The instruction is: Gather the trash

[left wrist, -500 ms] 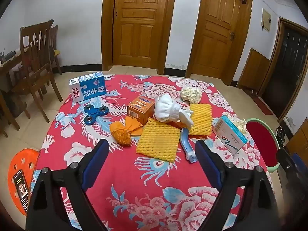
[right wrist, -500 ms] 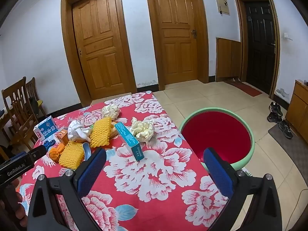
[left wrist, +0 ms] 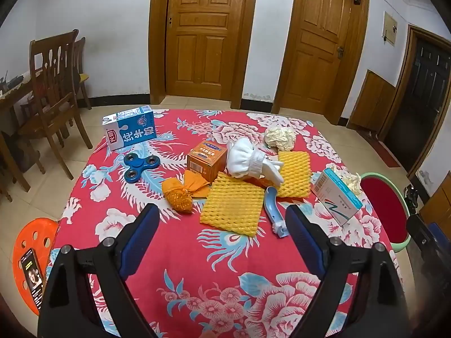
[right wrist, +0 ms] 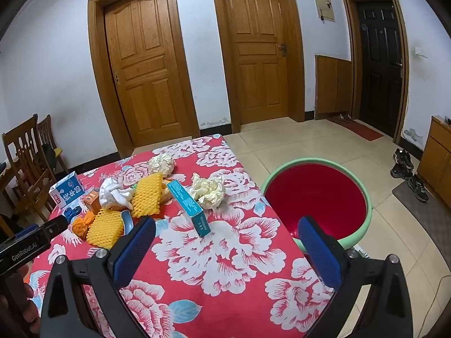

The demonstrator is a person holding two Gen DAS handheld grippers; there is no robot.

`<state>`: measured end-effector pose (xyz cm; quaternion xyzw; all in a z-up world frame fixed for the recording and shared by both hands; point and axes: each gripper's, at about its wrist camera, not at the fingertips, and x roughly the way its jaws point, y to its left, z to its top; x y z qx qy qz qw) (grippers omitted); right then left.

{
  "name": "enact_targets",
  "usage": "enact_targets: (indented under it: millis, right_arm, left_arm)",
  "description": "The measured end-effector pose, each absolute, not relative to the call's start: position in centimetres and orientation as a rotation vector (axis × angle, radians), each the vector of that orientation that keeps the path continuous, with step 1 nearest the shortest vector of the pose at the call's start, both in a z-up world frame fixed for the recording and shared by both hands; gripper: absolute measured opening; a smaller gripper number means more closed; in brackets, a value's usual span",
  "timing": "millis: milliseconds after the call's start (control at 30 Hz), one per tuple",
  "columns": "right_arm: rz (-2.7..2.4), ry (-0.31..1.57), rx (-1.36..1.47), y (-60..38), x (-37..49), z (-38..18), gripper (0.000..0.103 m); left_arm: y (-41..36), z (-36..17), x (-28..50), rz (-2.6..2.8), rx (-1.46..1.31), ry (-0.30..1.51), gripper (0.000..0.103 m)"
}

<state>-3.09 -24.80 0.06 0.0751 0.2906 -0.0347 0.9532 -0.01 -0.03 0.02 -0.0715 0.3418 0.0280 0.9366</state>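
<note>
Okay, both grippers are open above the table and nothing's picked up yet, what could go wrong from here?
1. The blue spinner and the white socks lie among the trash and may get collected by mistake.
2. The teal box leans against a crumpled paper ball; grabbing either one could topple or drag the other.
3. The red basin sits off the table's edge, so anything released early would probably land on the floor.

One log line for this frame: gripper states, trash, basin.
left hand-held gripper: open, empty | right hand-held gripper: open, empty | trash on table: untouched | basin: empty
</note>
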Motion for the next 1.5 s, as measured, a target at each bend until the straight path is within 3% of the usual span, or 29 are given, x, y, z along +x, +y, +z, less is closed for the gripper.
enact_targets:
  millis: [1500]
  right_arm:
    - [-0.068, 0.591, 0.154, -24.71, -3.17, 0.43, 0.103]
  left_arm:
    - [-0.05, 0.02, 0.02, 0.057, -0.145, 0.701, 0.09]
